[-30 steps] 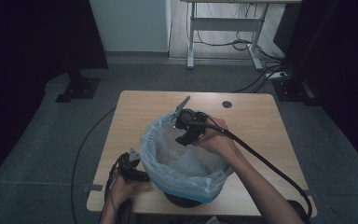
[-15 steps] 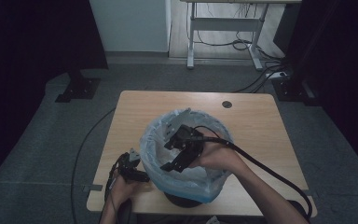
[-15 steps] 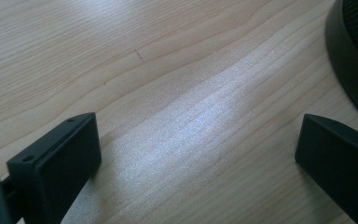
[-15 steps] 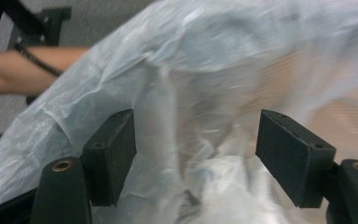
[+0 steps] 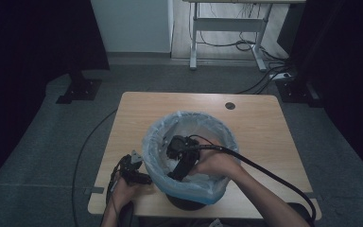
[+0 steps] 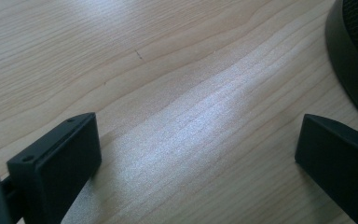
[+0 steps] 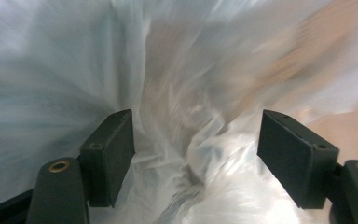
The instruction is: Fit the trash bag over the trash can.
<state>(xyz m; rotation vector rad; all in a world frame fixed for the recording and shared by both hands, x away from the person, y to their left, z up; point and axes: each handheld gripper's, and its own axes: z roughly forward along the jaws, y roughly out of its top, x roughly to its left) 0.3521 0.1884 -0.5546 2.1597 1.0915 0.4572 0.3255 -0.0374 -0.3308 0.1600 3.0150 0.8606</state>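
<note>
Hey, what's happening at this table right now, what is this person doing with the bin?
A person is lining a black bin on a wooden table with a pale blue plastic bag, whose top is already folded over the rim. The right tool is down inside the bag; its jaws have just been opening and stand apart over crumpled plastic, gripping nothing. The left tool rests open on the table beside the bin's base.
</note>
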